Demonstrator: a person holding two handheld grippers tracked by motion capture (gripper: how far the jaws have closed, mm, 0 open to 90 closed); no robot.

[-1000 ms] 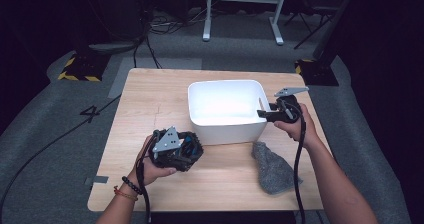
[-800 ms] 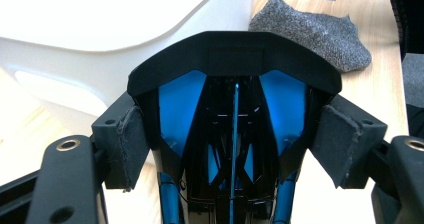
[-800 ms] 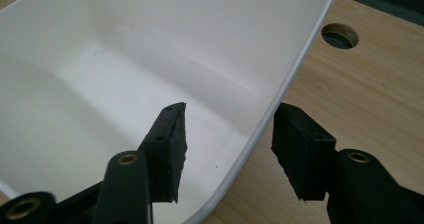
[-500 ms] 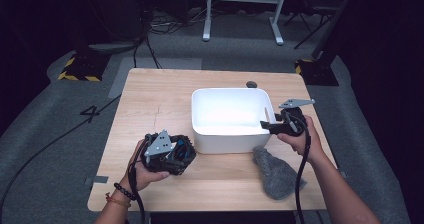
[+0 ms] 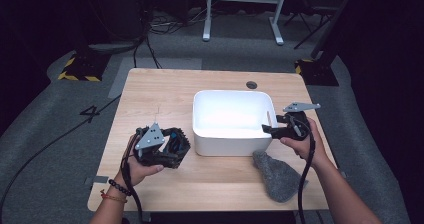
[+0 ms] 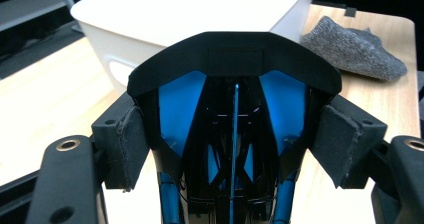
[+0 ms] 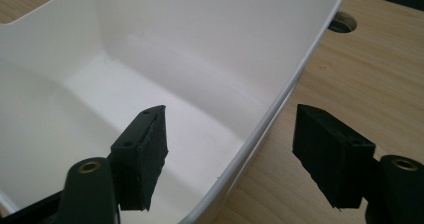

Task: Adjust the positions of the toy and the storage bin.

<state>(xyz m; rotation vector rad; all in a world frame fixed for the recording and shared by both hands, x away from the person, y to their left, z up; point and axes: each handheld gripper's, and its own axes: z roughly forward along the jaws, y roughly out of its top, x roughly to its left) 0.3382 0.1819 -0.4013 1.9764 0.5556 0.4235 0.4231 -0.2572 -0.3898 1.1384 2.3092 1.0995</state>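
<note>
My left gripper (image 5: 172,145) is shut on a black and blue plastic object (image 5: 170,136), held just above the table left of the white bin (image 5: 230,93). In the left gripper view both pads (image 6: 131,146) press the sides of the object (image 6: 280,99); the bin (image 6: 150,14) stands beyond it. My right gripper (image 5: 267,130) is at the bin's right rim. Its jaws have just been opening and stand open astride the rim (image 7: 280,99), one pad (image 7: 145,154) inside the empty bin, the other over the table, neither touching it. A grey knitted cloth (image 5: 277,176) lies near the right forearm.
The wooden table (image 5: 165,94) has a round cable hole (image 5: 251,85) behind the bin, also at the right gripper view's top right (image 7: 341,23). The grey cloth (image 6: 350,49) lies to the right of the bin in the left gripper view. Dark floor, cables and a stand surround the table.
The bin has shifted toward the person and a little right with the right gripper at its rim. The left hand with its object drifted left.
</note>
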